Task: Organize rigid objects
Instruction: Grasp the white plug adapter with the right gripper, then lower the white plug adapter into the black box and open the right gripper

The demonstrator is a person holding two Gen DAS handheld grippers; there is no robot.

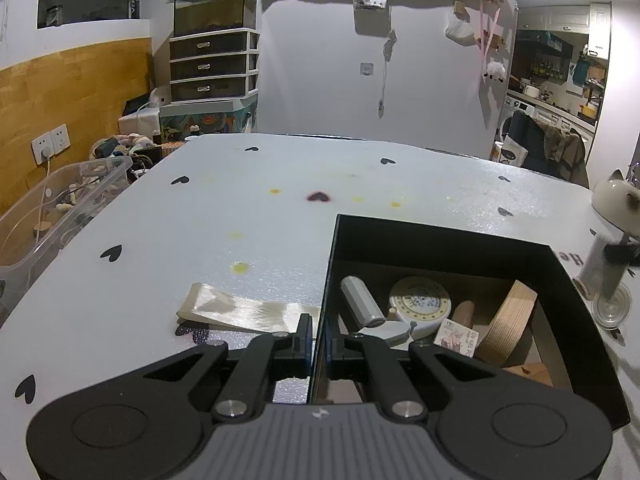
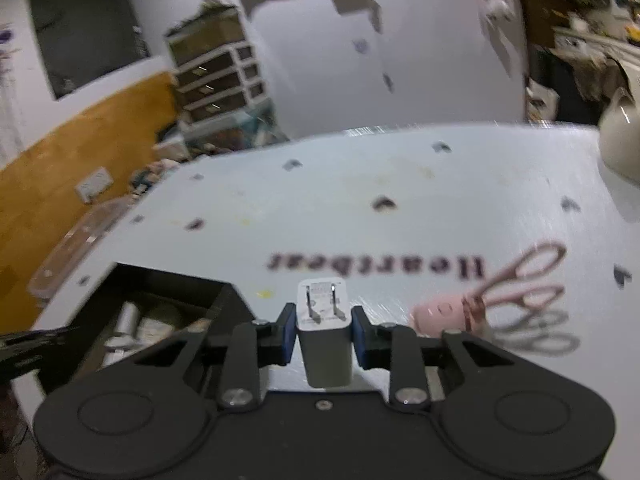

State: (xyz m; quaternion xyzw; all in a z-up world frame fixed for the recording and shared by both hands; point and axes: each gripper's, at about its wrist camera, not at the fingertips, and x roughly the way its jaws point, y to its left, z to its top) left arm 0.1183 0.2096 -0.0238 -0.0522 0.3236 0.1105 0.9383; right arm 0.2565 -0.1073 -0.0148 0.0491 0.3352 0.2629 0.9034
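L gripper is clamped shut on the near-left wall of the black rectangular cardboard box, one finger outside, one inside, steadying it. Just right of those tongs, inside the box, lie a grey metal cylinder, a round cream tape measure, a wooden ring and a small printed card, so much of the sorting looks done. Left of the tongs a folded shiny beige ribbon strip sits on the white heart-print tablecloth.

R gripper is clamped on a white plastic plug adapter w/ two metal prongs, held betw. the pads, prongs pointing fwd. The box is to its left, near; judged next: carry it over & drop in. To the right of the tongs, pink-handled scissors in a pink sheath lie outside the box, prob. left to do.
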